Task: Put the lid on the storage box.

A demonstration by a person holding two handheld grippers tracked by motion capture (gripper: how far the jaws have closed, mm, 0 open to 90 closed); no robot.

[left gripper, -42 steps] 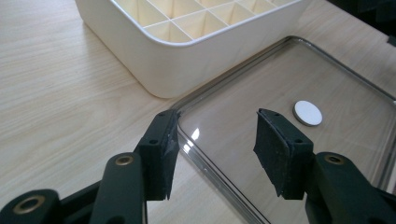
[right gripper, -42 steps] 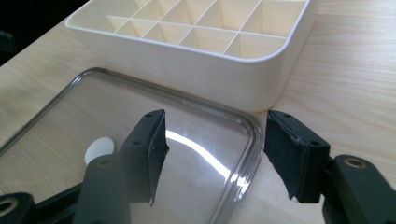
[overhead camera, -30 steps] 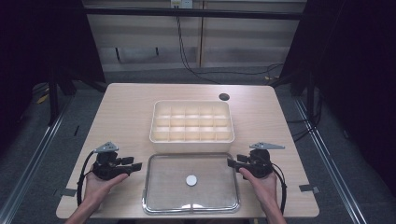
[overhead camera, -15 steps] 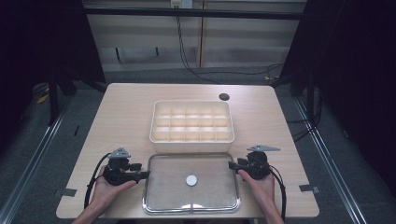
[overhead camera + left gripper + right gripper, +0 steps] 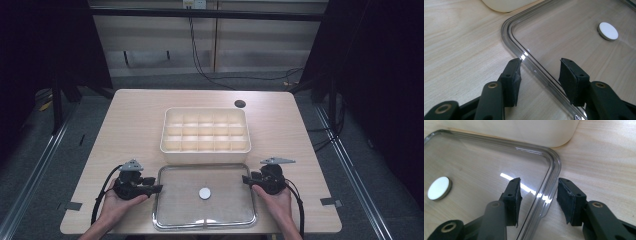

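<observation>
Both grippers are low at the near edge of the wooden table (image 5: 135, 115), one at each short side of the clear lid (image 5: 220, 202). Left gripper (image 5: 155, 188) points toward the lid's left rim; in the left gripper view its two black jaws stand on either side of this rim, one over the table and one over the clear surface, and they have just been closing, but the pads do not press the rim yet. Right gripper (image 5: 246, 179) does the same at the lid's right rim: in the right gripper view the rim passes between its jaws, which also have just been closing, with a gap remaining on both sides. The lid lies flat on the table, with a small white round knob (image 5: 204, 193) in its middle. Just behind the lid, almost touching its far edge, stands the cream-coloured compartment box (image 5: 205, 131). Farther back, near the far edge of the table, there is a dark round hole (image 5: 240, 104).
</observation>
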